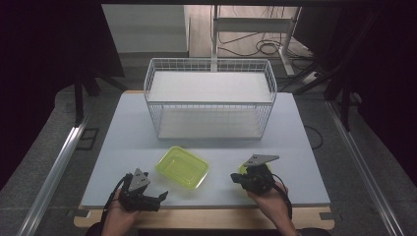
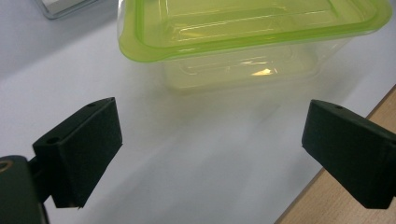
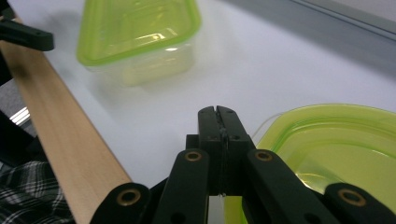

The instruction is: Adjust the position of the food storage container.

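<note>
A clear tub with a lime-green rim stands open on the white table top, near the front. My left gripper sits at the tub's front left with its jaws open and nothing between them. In the left gripper view the tub lies just ahead of the left gripper. My right gripper is to the right of the tub and points left at it. Its jaws are shut in the right gripper view, and nothing shows between them. A second lime-green piece, a lid or a tub, lies under and beside it.
A white wire basket with two shelves stands at the back middle of the table. The table's wooden front edge runs close behind both grippers. The left gripper's jaw shows beyond the tub.
</note>
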Motion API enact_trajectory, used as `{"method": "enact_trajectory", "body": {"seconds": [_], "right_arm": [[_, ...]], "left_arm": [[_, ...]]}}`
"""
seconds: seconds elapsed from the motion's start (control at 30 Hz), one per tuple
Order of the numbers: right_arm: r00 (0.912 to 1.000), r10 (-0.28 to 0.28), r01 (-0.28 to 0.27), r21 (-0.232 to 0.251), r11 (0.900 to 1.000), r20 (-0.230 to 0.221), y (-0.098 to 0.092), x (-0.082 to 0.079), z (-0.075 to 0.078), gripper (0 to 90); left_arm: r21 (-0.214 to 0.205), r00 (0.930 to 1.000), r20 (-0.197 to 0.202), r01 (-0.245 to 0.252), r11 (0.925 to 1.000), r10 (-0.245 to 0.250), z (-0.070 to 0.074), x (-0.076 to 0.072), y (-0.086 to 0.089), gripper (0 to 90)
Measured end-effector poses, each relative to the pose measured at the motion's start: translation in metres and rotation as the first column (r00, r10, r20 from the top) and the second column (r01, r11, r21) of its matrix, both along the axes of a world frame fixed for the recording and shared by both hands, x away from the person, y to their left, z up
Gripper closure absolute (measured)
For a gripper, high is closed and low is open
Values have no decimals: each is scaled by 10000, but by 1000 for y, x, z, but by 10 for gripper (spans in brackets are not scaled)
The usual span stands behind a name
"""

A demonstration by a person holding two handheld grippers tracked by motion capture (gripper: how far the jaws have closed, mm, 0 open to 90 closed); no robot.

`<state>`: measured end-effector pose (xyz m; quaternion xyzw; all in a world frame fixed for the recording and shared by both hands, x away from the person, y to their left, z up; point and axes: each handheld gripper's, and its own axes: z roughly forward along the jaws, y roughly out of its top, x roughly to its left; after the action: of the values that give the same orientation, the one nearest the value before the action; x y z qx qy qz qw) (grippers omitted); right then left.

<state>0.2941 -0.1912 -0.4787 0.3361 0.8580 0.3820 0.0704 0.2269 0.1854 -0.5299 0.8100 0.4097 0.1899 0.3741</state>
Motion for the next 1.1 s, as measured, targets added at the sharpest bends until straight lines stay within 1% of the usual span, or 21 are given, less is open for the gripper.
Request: {"method": "enact_trajectory", "body": {"seconds": [0.17,0.2,0.23,0.33,0.5,0.53,0.57,0.6,0.63,0.67,0.73,0.77,0.8,0.83,0.87,0.93,0.97,1.0,1.1], "right_arm": [[9990,-447,447,15,9990,51,-14,6,0,891],[9990,-447,447,15,9990,51,-14,6,0,891],[9981,-617,617,27,9981,80,-19,8,0,890],[9969,-780,780,38,9969,104,-24,9,1,890],[9927,-1199,1198,56,9928,155,-39,13,2,890],[9914,-1296,1296,51,9916,190,-42,14,2,890],[9884,-1511,1510,74,9885,174,-50,15,3,890],[9884,-1511,1510,74,9885,174,-50,15,3,890],[9851,-1708,1707,80,9853,205,-57,17,3,890],[9851,-1708,1707,80,9853,205,-57,17,3,890],[9813,-1911,1909,95,9816,215,-64,18,4,890],[9774,-2103,2100,124,9776,224,-71,19,4,890],[9753,-2195,2193,120,9756,248,-75,19,5,890],[9732,-2285,2282,131,9735,247,-78,19,5,890],[9732,-2285,2282,131,9735,247,-78,19,5,890],[9694,-2439,2437,129,9698,275,-84,20,6,890],[9652,-2598,2595,118,9657,307,-89,20,6,890],[9652,-2598,2595,118,9657,307,-89,20,6,890],[9591,-2805,2801,141,9599,373,-97,21,6,890]], "left_arm": [[-67,10000,-37,-5,10000,5,0,0,0,48],[-75,10000,-43,-5,10000,5,0,0,0,48],[-89,10000,-62,-2,10000,2,0,0,0,48],[-92,10000,-90,15,10000,-16,0,0,-1,48],[-97,9999,-153,28,9999,-29,0,0,-1,48],[-99,9999,-162,27,9999,-29,0,0,-1,48],[-93,9998,-178,34,10000,-36,0,0,-1,48],[-93,9998,-178,34,10000,-36,0,0,-1,48],[-98,9998,-187,35,9999,-37,0,0,-1,48],[-98,9998,-187,35,9999,-37,0,0,-1,48],[-93,9998,-193,38,9999,-39,0,0,-1,48],[-88,9998,-198,42,10000,-44,0,0,-1,48],[-89,9998,-205,41,10000,-43,0,0,-1,48],[-89,9998,-205,41,10000,-43,0,0,-1,48],[-90,9998,-210,38,10000,-40,0,0,-1,48],[-97,9997,-233,38,9999,-41,0,0,-1,49],[-111,9997,-249,20,9999,-23,0,0,-1,50],[-135,9996,-286,3,9999,-7,0,1,-1,50],[-232,9990,-432,-75,9997,65,1,1,0,51]]}}
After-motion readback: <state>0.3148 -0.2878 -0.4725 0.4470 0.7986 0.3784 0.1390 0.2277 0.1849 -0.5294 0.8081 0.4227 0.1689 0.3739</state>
